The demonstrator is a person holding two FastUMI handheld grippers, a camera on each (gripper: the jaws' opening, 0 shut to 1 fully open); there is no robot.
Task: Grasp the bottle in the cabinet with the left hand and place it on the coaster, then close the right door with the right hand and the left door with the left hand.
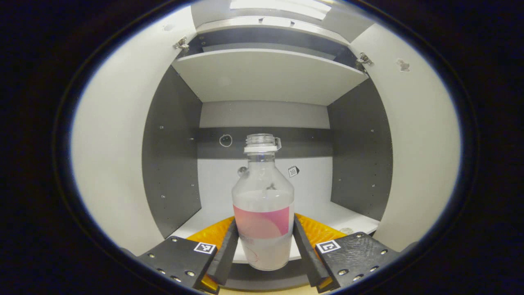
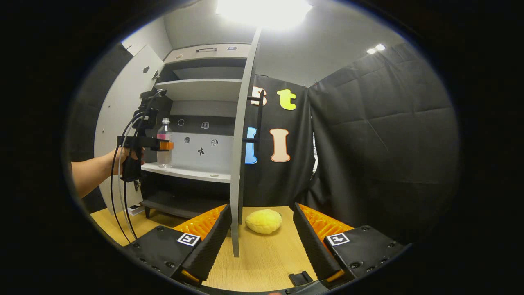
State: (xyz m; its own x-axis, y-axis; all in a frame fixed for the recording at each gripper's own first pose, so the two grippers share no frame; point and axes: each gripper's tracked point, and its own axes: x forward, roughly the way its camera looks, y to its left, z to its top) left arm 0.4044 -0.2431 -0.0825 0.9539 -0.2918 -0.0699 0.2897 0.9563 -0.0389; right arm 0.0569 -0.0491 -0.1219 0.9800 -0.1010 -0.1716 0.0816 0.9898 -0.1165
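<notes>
Inside the open cabinet [image 2: 196, 123], the white lower shelf [image 1: 327, 215] carries a clear bottle [image 1: 264, 205] that stands upright near the front edge, with a pink band around its body and a white collar below its open neck; a bare white shelf [image 1: 266, 73] spans the cabinet above it. In the right gripper view the same bottle [image 2: 164, 143] stands towards the left end of that lower shelf [image 2: 192, 172]. Beneath the cabinet lies the light wooden surface [image 2: 262, 258], on which a yellow, lemon-like object [image 2: 264, 221] rests just beside the bottom edge of the open right door [image 2: 241, 143], and a small white item [image 2: 134, 210] sits by the cabinet's foot.
</notes>
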